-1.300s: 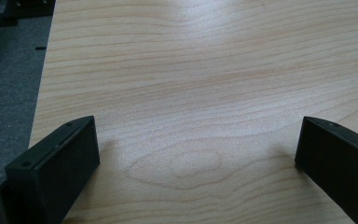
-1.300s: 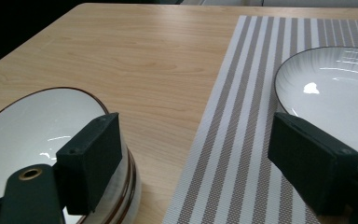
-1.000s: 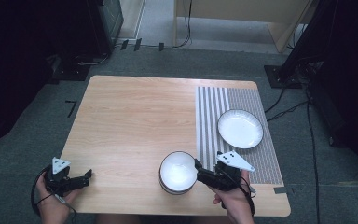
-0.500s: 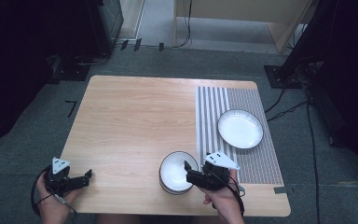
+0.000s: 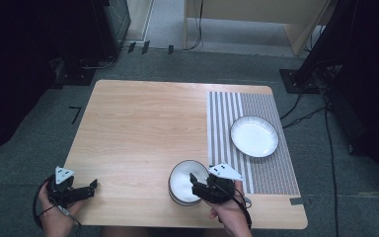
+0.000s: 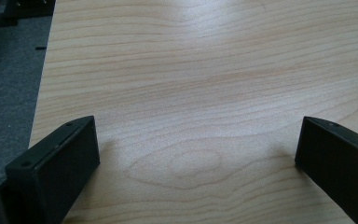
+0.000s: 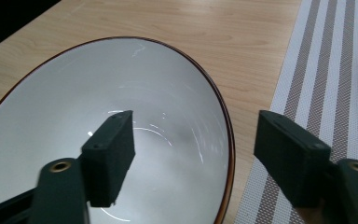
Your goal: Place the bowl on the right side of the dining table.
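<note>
A: We're at the near edge of the table (image 5: pixel 143 123) now, and our right gripper (image 5: pixel 199 183) is at the white bowl (image 5: pixel 181 182). The jaws are spread wide and straddle the rim: one hangs inside the bowl, the other outside it, over the edge of the striped mat (image 5: pixel 264 163).

B: The right gripper view confirms it. The bowl (image 7: pixel 107 130), white with a thin dark rim, has one jaw down over its inner wall and the other clear of the rim on the mat side. Nothing is pinched yet; there's a gap on both sides of the wall.

A: We'd say that stance is chosen for a rim pinch, since the bowl is too broad to take across its whole width.

B: Agreed. And the bowl sits on bare wood, just beside the mat's near left corner, while the plate (image 5: pixel 254 136) lies on the mat toward the right edge, well apart from it.

A: What about our left gripper (image 5: pixel 81 190)?

B: It's parked at the near left corner, jaws open and holding nothing, with plain wood grain between them in the left gripper view. We read that as keeping it out of the way while the right hand (image 5: pixel 229 215) works.
</note>
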`<state>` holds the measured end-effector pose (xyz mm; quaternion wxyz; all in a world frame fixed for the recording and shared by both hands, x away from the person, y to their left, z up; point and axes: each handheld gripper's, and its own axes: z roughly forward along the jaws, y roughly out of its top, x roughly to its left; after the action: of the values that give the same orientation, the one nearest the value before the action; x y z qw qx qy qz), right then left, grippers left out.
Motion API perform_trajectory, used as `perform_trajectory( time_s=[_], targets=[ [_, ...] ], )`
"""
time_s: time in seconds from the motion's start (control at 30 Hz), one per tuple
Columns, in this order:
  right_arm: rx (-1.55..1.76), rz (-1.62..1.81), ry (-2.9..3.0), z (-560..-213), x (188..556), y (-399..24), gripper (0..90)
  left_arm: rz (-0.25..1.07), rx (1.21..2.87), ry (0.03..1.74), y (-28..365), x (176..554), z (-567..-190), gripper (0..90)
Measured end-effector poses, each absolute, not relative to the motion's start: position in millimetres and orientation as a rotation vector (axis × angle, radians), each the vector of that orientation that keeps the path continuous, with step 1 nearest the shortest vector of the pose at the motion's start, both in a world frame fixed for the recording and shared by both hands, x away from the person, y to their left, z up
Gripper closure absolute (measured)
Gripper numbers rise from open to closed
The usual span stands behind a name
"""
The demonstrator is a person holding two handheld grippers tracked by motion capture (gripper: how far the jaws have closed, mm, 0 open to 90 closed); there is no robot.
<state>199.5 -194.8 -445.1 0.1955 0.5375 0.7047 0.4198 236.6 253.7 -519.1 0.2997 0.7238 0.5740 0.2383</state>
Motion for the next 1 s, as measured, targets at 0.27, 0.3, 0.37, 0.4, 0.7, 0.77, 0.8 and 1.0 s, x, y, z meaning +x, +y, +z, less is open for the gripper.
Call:
perform_trajectory(
  time_s=[0.27, 0.3, 0.37, 0.4, 0.7, 0.77, 0.8, 1.0],
  targets=[
    [1.556, 1.169, 1.976, -457.7, 200.6, -196.8, 46.0, 0.631, 1.926, 1.521, 253.8, 236.6, -519.0, 0.0],
    [1.568, 1.155, 1.964, -459.7, 200.8, -197.3, 49.9, 0.631, 1.926, 1.521, 253.8, 236.6, -519.0, 0.0],
    [1.587, 1.146, 1.939, -462.5, 201.8, -199.2, 53.9, 0.631, 1.926, 1.521, 253.7, 236.6, -519.0, 0.0],
    [1.596, 1.167, 1.935, -463.6, 202.4, -200.8, 54.2, 0.631, 1.927, 1.52, 253.7, 236.6, -519.0, 0.0],
    [1.617, 1.256, 1.915, -464.1, 201.1, -200.7, 74.5, 0.628, 1.929, 1.515, 253.5, 236.6, -519.1, 0.0],
    [1.607, 1.252, 1.916, -463.3, 200.6, -200.8, 75.7, 0.627, 1.929, 1.514, 253.4, 236.7, -519.1, 0.0],
    [1.606, 1.258, 1.913, -463.0, 200.3, -201.6, 76.7, 0.627, 1.929, 1.514, 253.4, 236.8, -519.1, 0.0],
    [1.568, 1.26, 1.899, -456.4, 196.0, -203.6, 80.5, 0.627, 1.93, 1.513, 253.2, 236.9, -519.1, 0.0]
  ],
)
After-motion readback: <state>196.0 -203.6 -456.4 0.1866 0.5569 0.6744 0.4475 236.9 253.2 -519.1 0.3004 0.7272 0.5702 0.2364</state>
